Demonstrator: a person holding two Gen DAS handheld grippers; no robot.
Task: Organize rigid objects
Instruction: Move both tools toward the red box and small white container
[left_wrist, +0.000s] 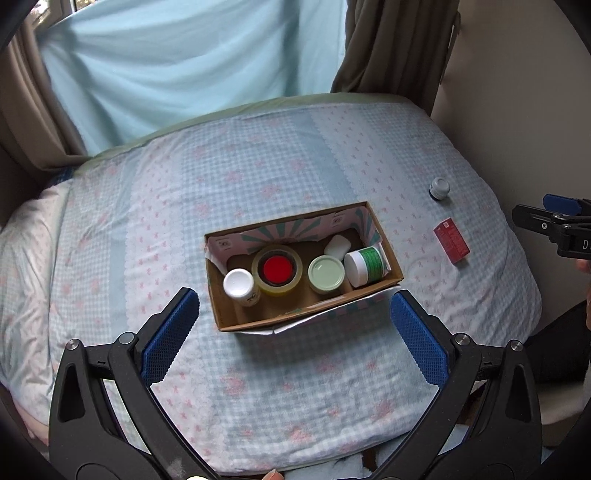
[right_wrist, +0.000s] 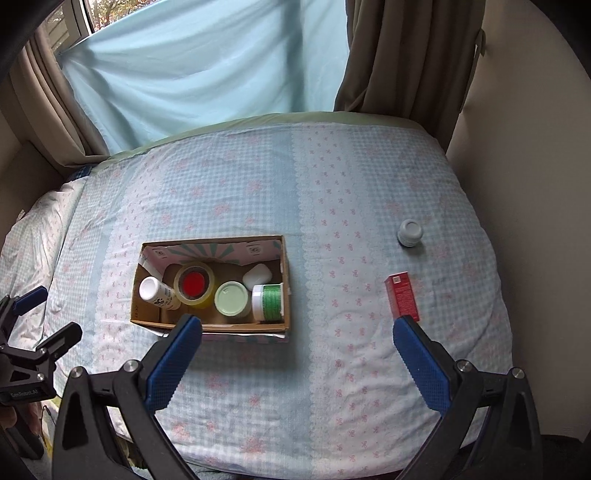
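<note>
Both grippers, left gripper (left_wrist: 295, 310) and right gripper (right_wrist: 297, 334), gape wide, textured blue pads empty. Rectangular cardboard box (right_wrist: 284, 291) holds round jars on the quilted bed (right_wrist: 332, 369); red carton (right_wrist: 402, 300) at 3 o'clock.

The right gripper (right_wrist: 297, 345) hangs wide apart above the bed (right_wrist: 332, 387). At ten o'clock, a cardboard box (right_wrist: 285, 288) holds a white-capped bottle (right_wrist: 155, 291), a tape roll (right_wrist: 194, 284) around a red lid, a pale green lid (right_wrist: 231, 298) and a green-labelled jar (right_wrist: 269, 302). At two o'clock lie a red carton (right_wrist: 402, 296) and a small grey jar (right_wrist: 410, 232).
</note>
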